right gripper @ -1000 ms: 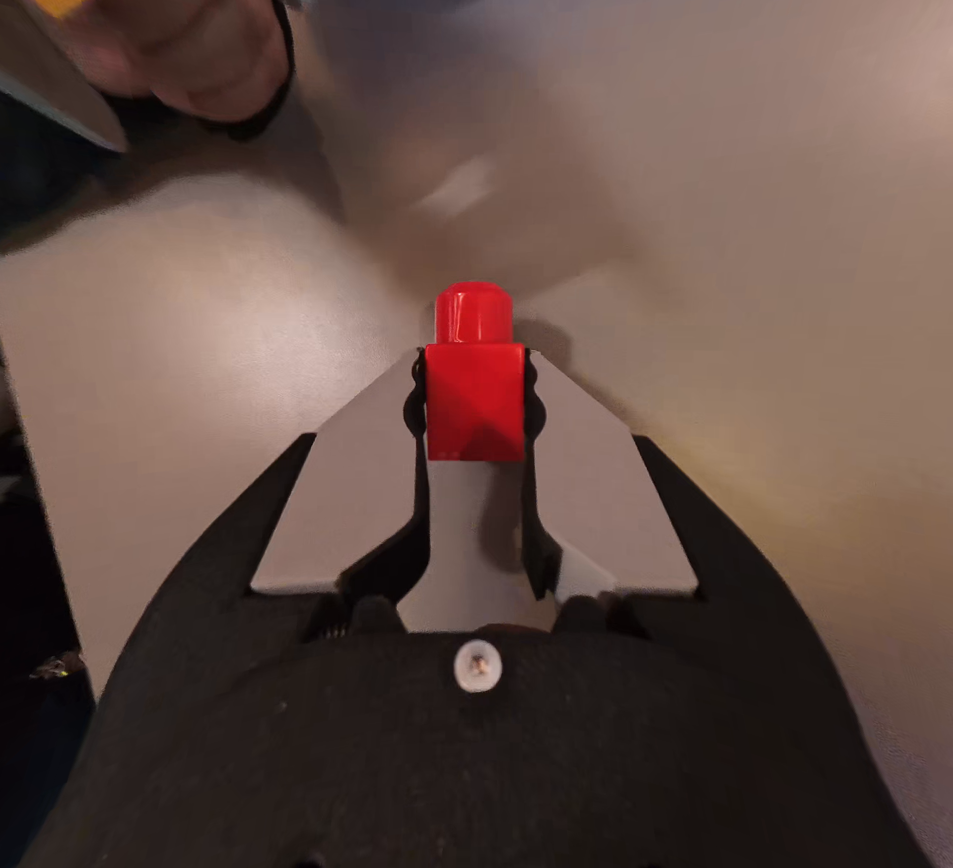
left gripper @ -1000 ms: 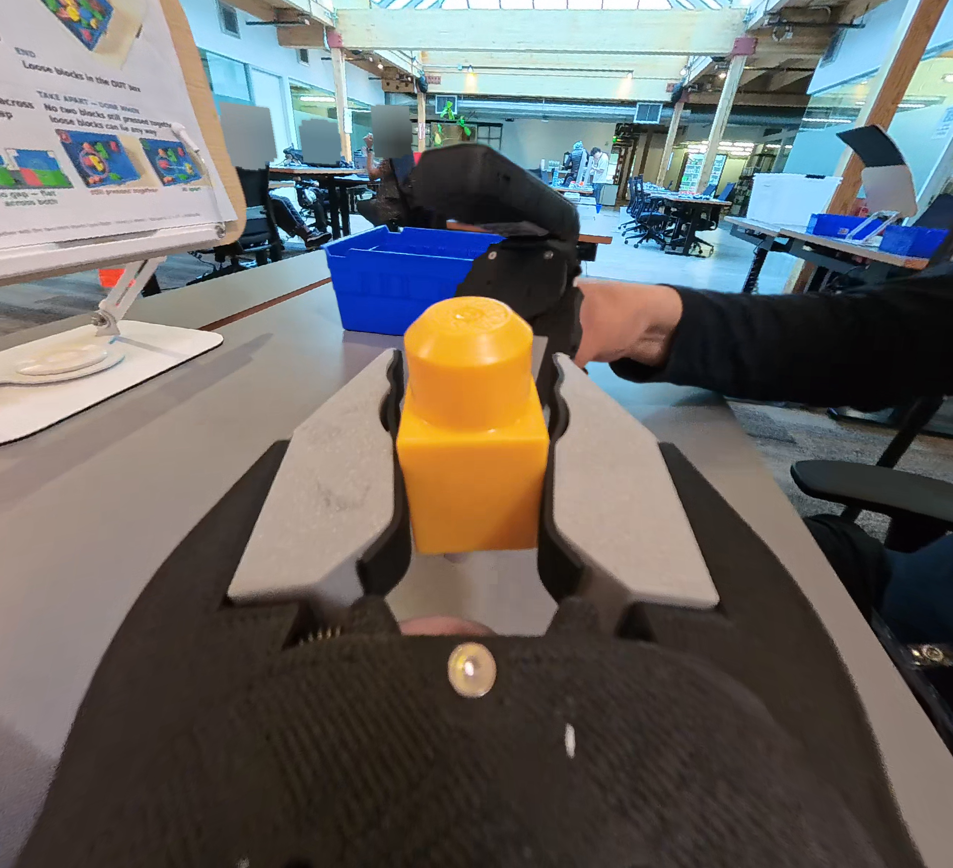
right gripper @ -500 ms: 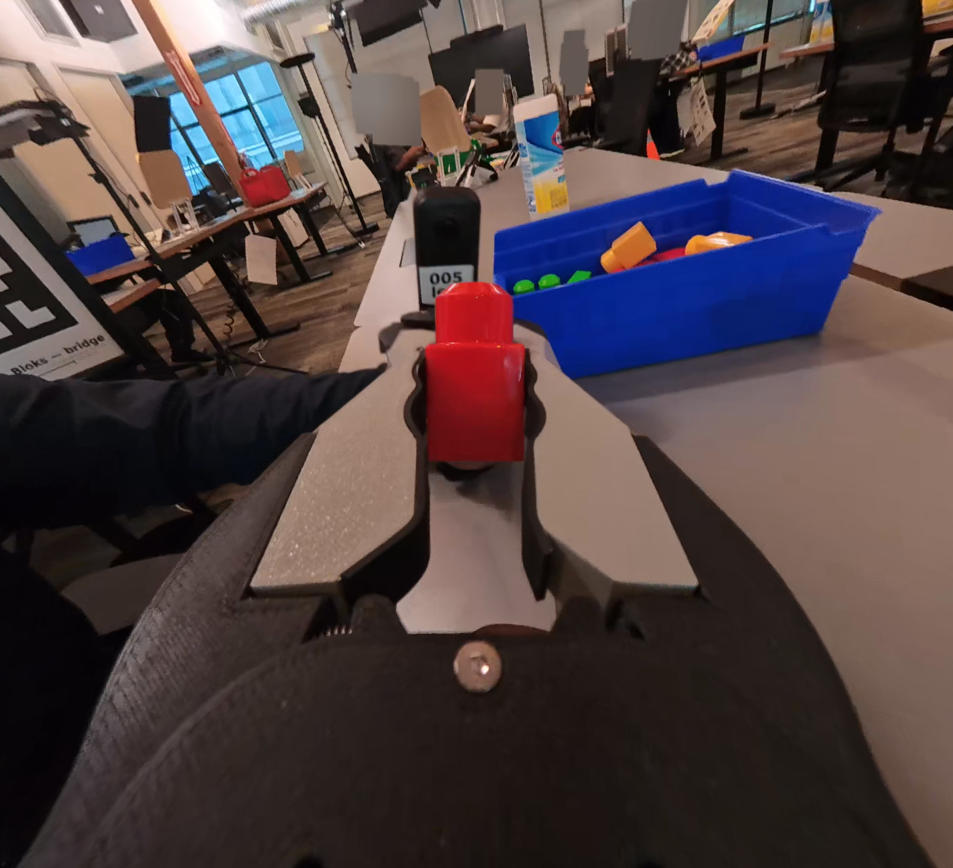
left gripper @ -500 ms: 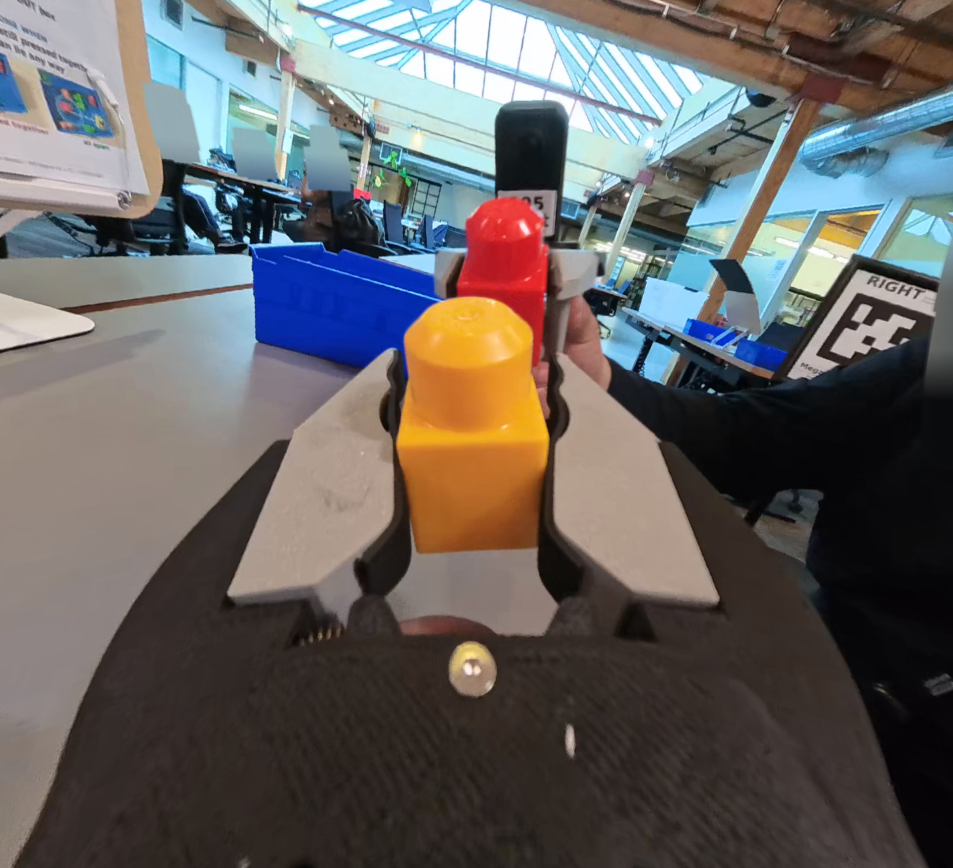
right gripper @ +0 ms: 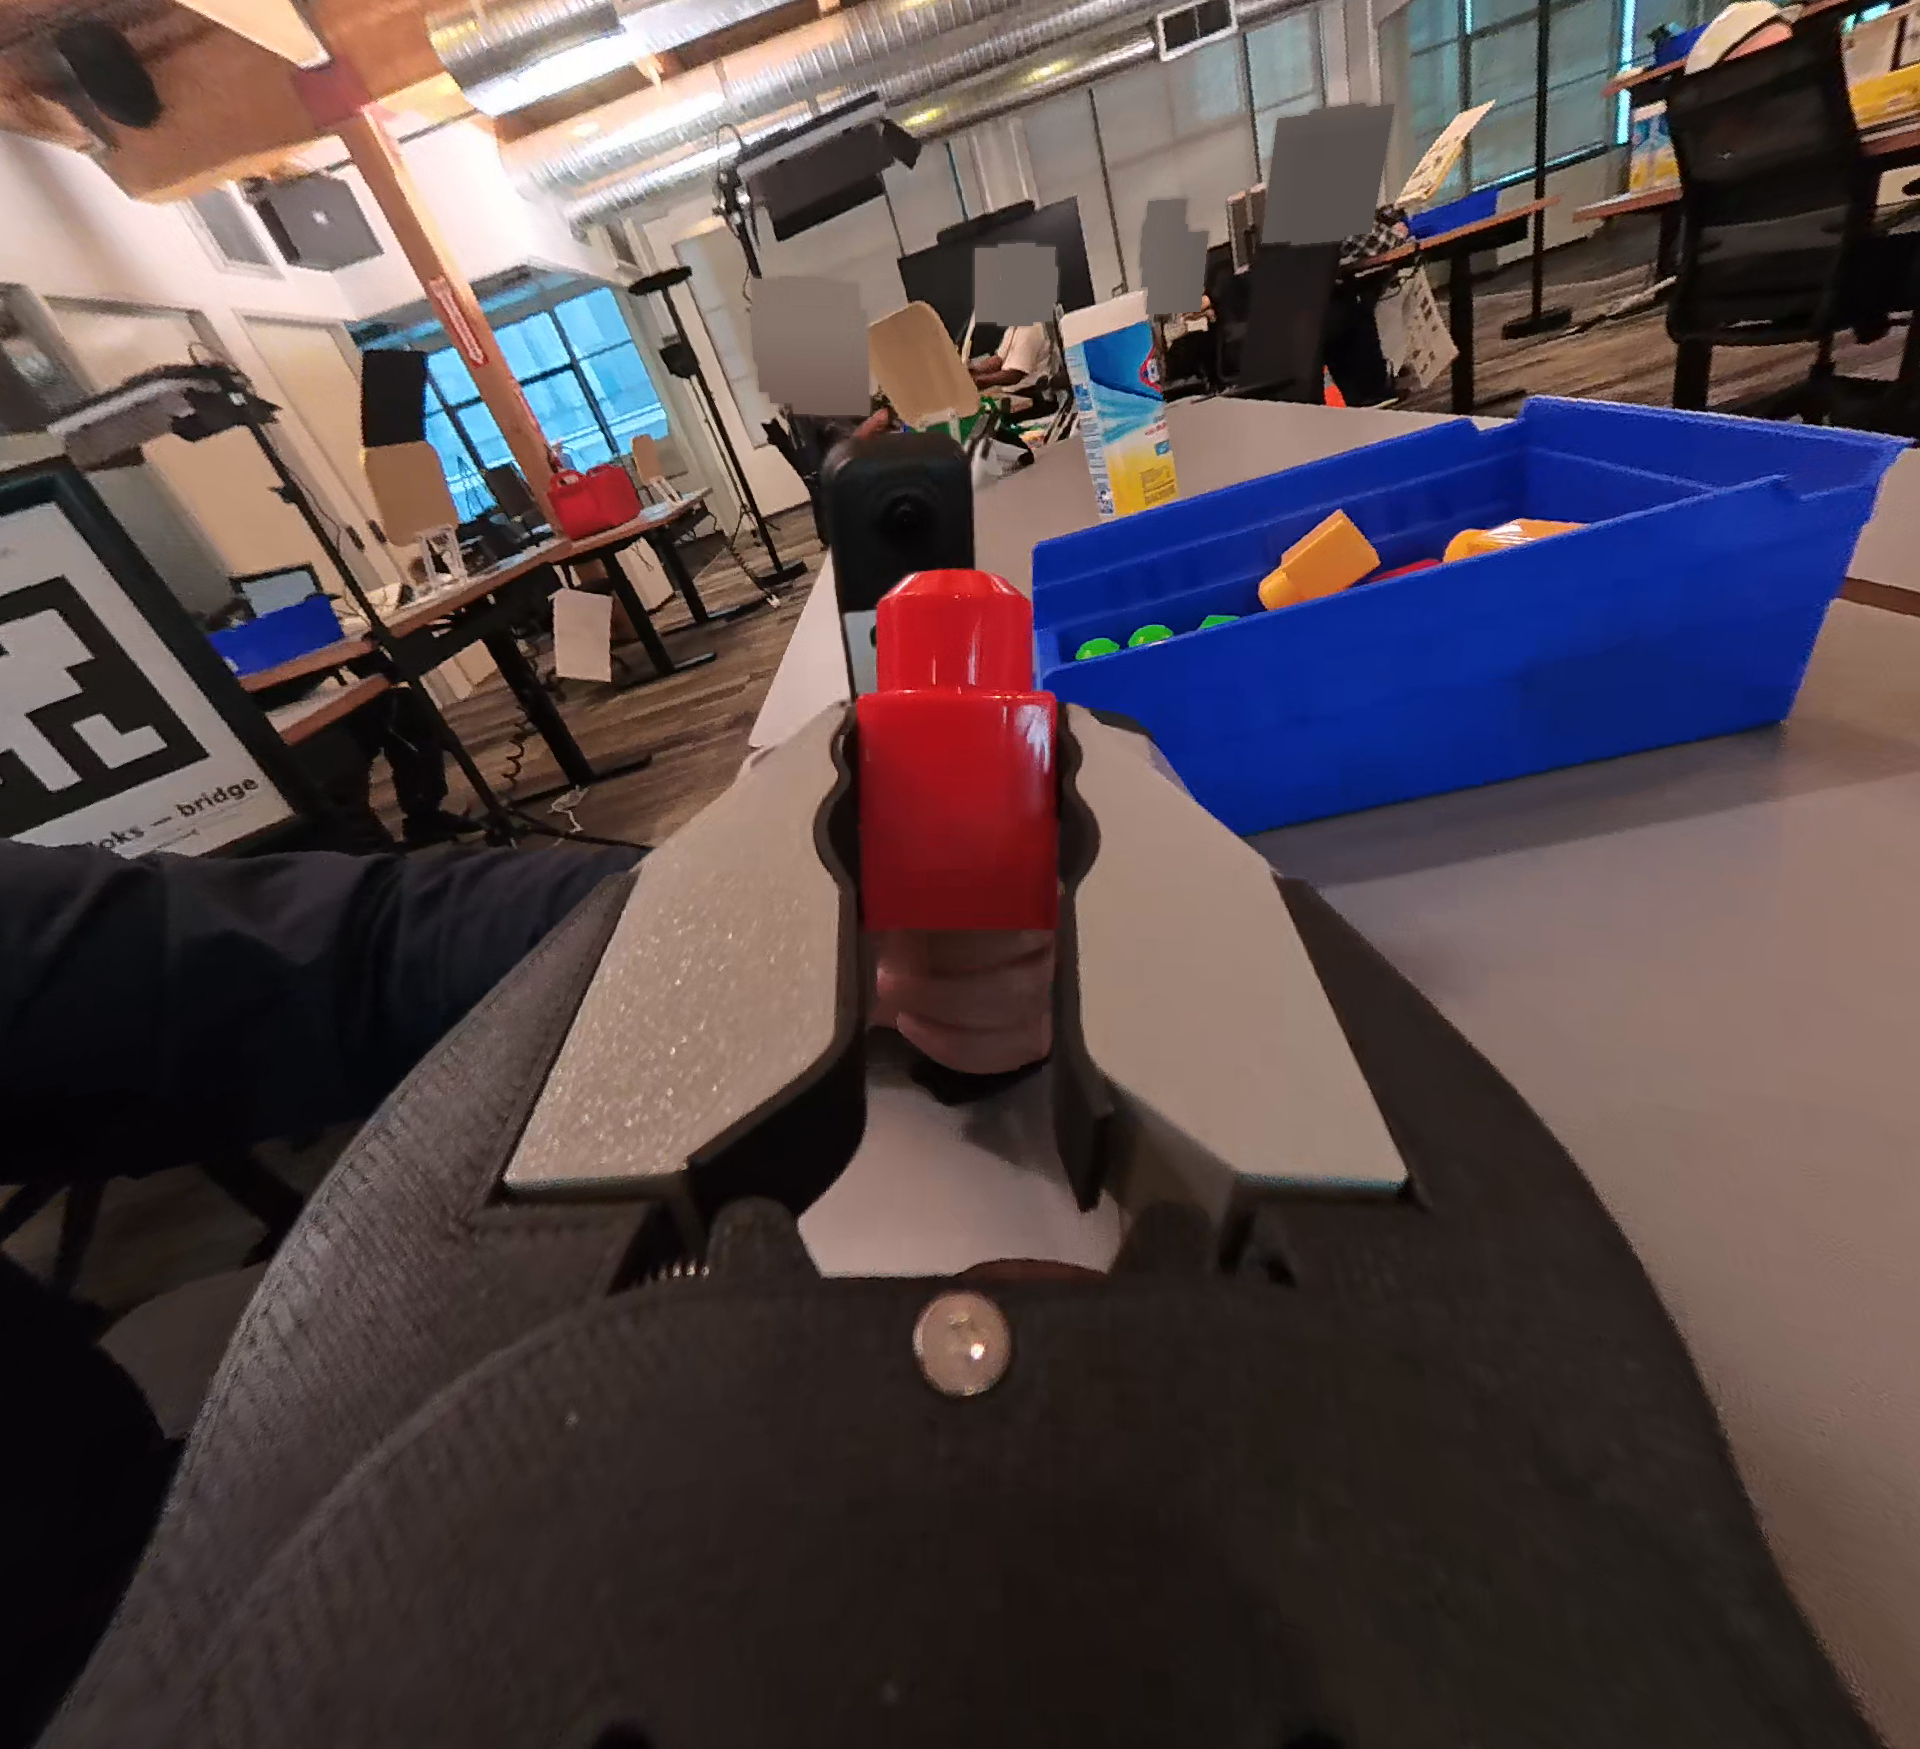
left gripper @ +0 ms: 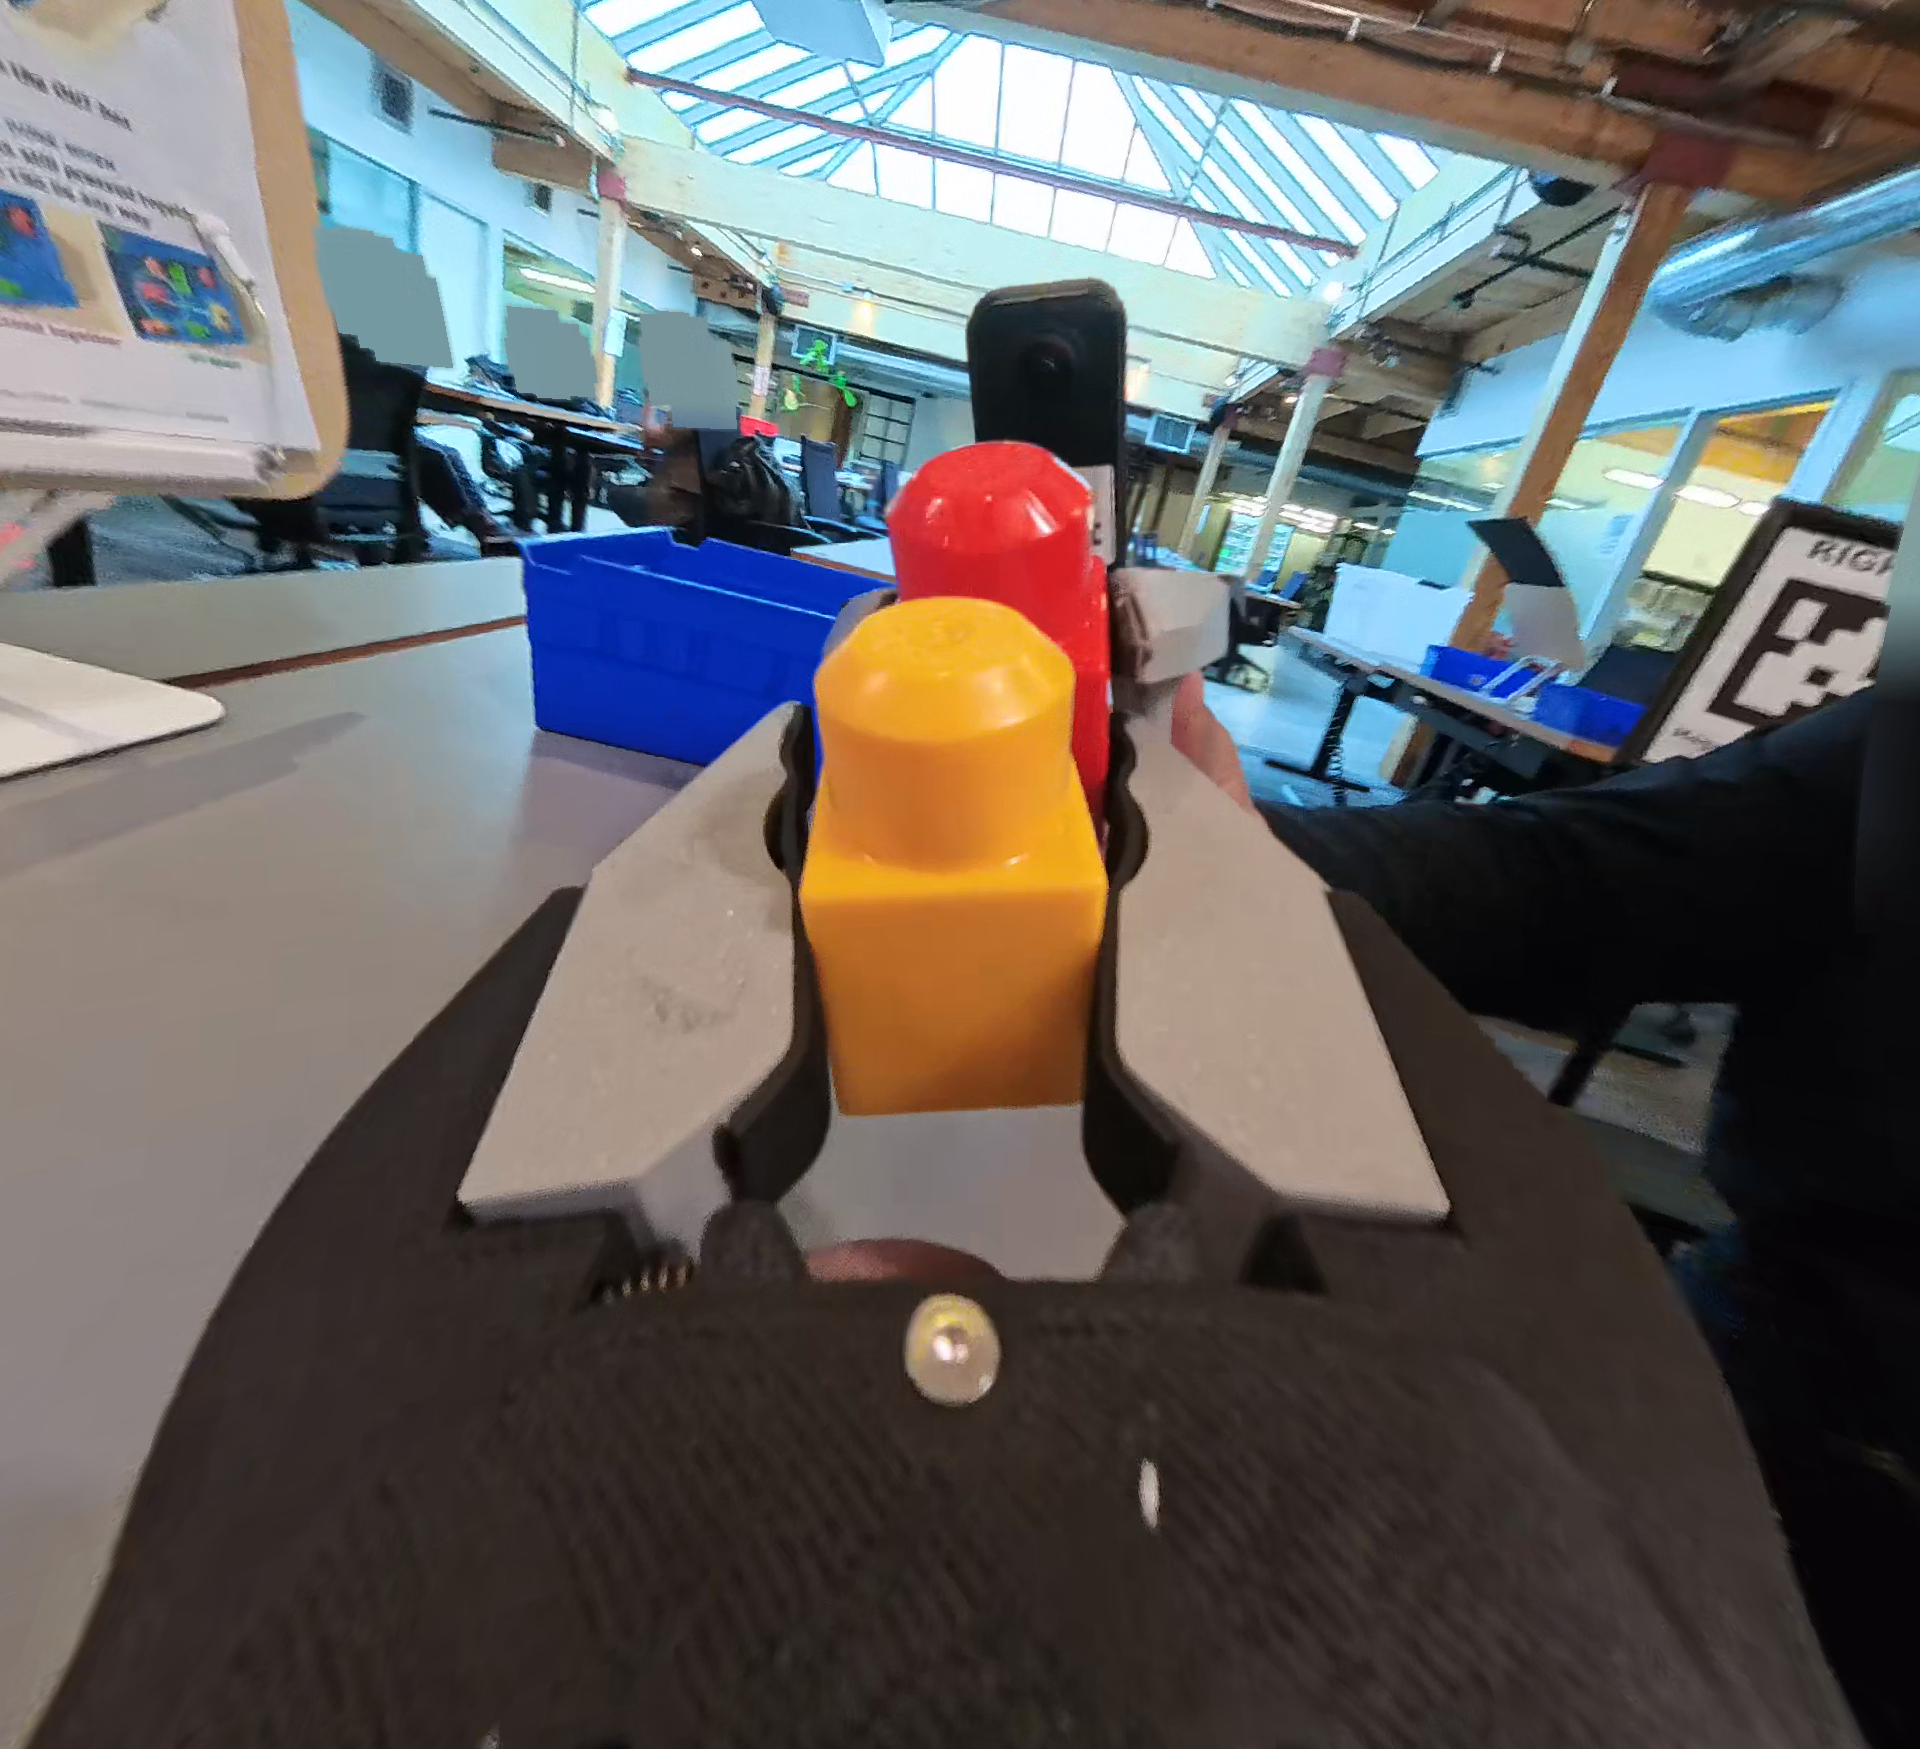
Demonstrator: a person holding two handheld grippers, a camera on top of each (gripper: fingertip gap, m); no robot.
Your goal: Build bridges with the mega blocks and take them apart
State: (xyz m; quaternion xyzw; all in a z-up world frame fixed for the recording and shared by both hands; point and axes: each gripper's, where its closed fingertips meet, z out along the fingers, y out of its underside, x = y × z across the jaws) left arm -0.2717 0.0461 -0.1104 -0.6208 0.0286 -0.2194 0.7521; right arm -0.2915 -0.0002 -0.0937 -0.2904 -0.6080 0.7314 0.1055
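Observation:
My left gripper [left gripper: 951, 878] is shut on an orange single-stud block [left gripper: 951, 910], held above the grey table [left gripper: 260, 920]. My right gripper [right gripper: 956, 816] is shut on a red single-stud block [right gripper: 956, 785]. The two grippers face each other, stud ends close together. The red block [left gripper: 997, 525] shows right behind the orange block in the left wrist view, with the right gripper's camera above it. Whether the two blocks touch is hidden. The left gripper's camera shows behind the red block in the right wrist view; the orange block is hidden there.
A blue bin [right gripper: 1455, 660] holding orange, red and green blocks stands on the table beyond the grippers; it also shows in the left wrist view [left gripper: 675, 650]. An instruction sheet on a stand [left gripper: 125, 172] stands at the left. A wipes canister [right gripper: 1117, 411] stands behind the bin. My hands' fingertips stand some 4 cm from each other.
The right gripper swung up from pointing at the table to face the left gripper. The red block has since come closer to the orange block, now right behind its stud.

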